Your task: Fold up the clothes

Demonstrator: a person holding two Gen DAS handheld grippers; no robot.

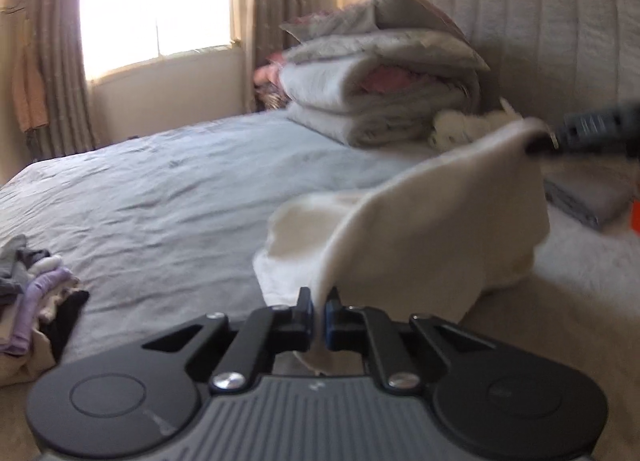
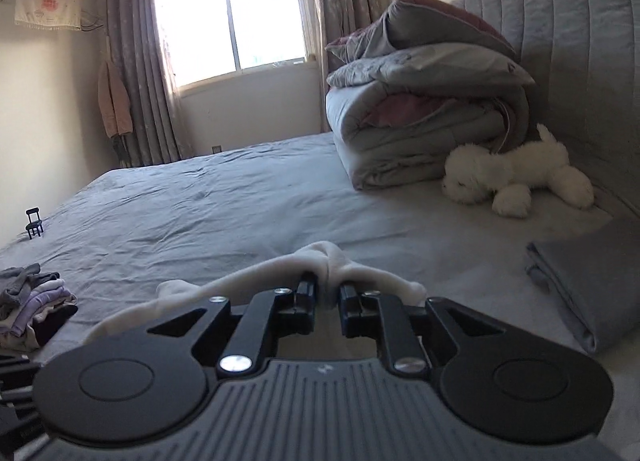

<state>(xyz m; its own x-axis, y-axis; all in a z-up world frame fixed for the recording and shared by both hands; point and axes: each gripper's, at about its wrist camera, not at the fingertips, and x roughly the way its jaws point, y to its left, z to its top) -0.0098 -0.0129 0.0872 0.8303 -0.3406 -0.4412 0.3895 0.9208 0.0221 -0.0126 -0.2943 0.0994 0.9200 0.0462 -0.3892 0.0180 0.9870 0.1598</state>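
One cream garment (image 1: 432, 221) is stretched above the bed (image 1: 160, 189) between two grippers. One stack of folded quilts (image 2: 424, 117), one white plush dog (image 2: 516, 177), one folded grey sheet (image 2: 580, 293) and one pile of clothes (image 2: 32, 301) are counted. The far scene in the left view is blurred. The left gripper (image 1: 319, 307) is clenched on a garment corner; the right gripper (image 2: 329, 293) is pinched on bunched cloth, jaws slightly apart.

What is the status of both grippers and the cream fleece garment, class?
Left gripper shut on cream fleece garment. Right gripper pinching its bunched edge, lifted off grey bedsheet. Nothing blocking; small folded clothes pile sits well aside.
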